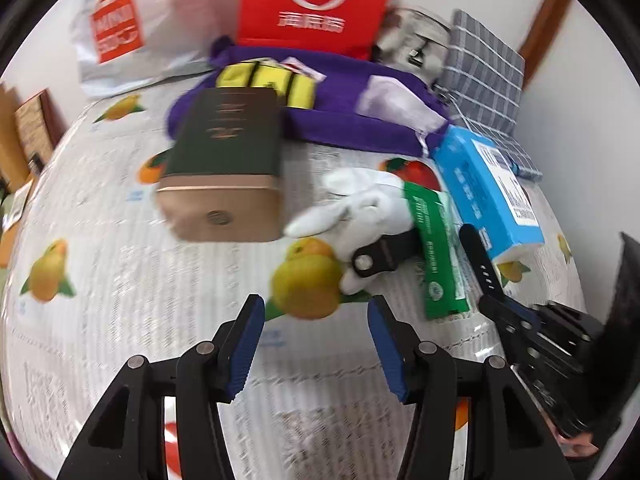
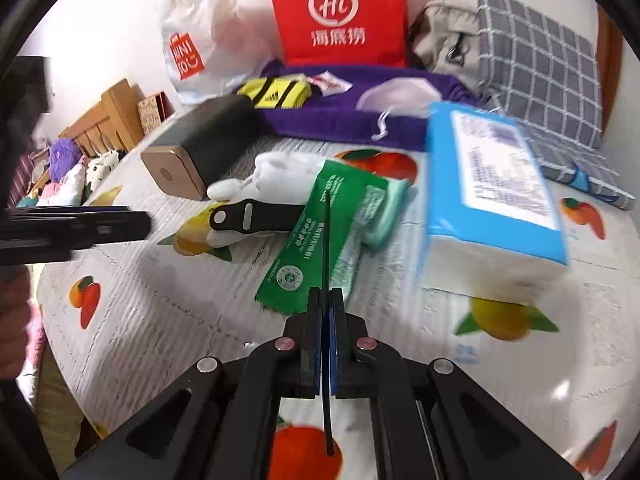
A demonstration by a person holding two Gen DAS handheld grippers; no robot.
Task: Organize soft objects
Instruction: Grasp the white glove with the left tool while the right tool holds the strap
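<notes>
Plush rabbit (image 1: 360, 208) lies hemmed between gold-green box (image 1: 224, 168) and green packet (image 1: 436, 248), left claw (image 1: 316, 320) released, right claw (image 2: 326, 300) clenched on black strap (image 2: 327, 240).

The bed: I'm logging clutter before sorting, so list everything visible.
sheet: one, white with fruit print, on the bed
red bag: one, red, upright at back
plastic bag: one, white, left of the red bag
beige bag: one, beige, right of the red bag
checked cushion: one, grey, back right
purple cloth: one, purple, before the bags
yellow item: one, yellow-black, on the purple cloth
box: one, dark green and gold, centre left
plush toy: one, white, centre
green packet: one or two, green, right of the plush toy
tissue pack: one, blue, right
black strap: count unclear, black, across the plush toy
left gripper: one, black, jaws open
right gripper: one, black, jaws shut on black strap
</notes>
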